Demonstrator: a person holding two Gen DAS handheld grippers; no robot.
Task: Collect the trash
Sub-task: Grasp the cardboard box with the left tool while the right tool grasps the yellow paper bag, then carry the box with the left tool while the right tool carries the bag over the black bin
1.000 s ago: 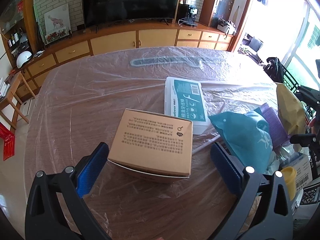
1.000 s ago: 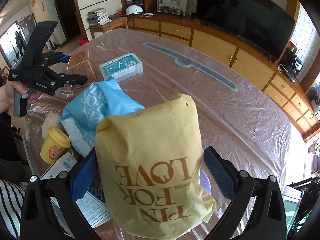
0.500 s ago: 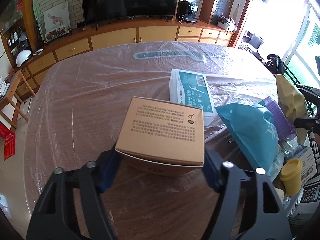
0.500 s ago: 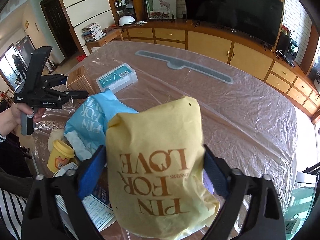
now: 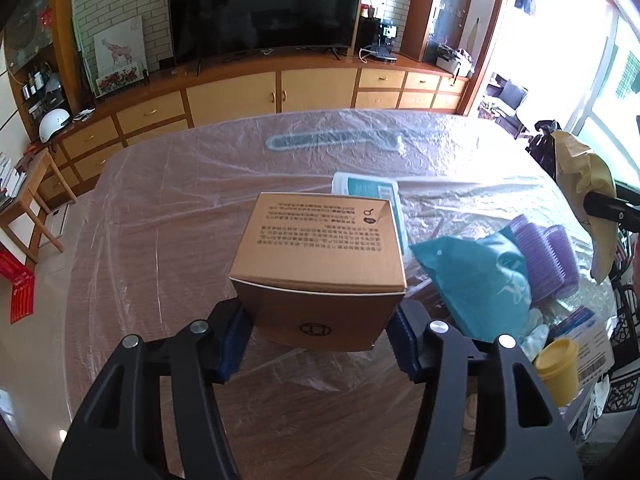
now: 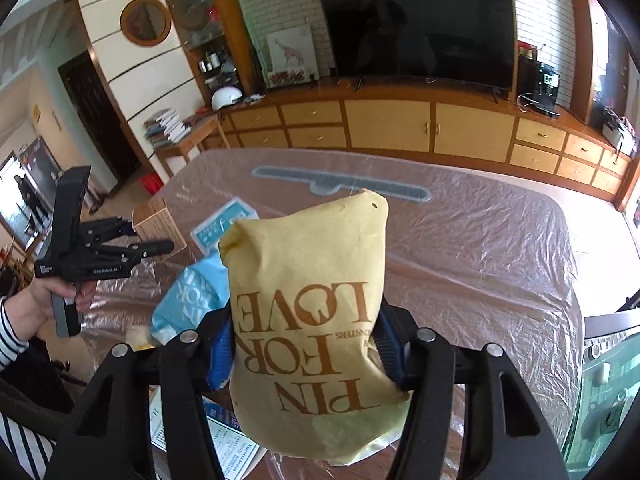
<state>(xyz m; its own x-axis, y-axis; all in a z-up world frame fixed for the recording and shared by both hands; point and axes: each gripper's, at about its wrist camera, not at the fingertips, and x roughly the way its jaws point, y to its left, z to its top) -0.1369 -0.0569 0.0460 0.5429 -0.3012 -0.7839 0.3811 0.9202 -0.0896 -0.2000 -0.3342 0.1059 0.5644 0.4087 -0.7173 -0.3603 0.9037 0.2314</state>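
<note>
My left gripper is shut on a brown cardboard box and holds it lifted above the plastic-covered table. The box also shows in the right wrist view, with the left gripper around it. My right gripper is shut on a yellow bag printed "PIN FOR LOVE", held above the table. The yellow bag shows at the right edge of the left wrist view.
On the table lie a white-and-teal dental floss box, a teal bag, purple hair rollers, a yellow cup and printed papers. A grey strip lies at the far side. Cabinets and a TV stand behind.
My left gripper closed on the cardboard box and lifted it off the table. My right gripper closed on the yellow bag and raised it.
</note>
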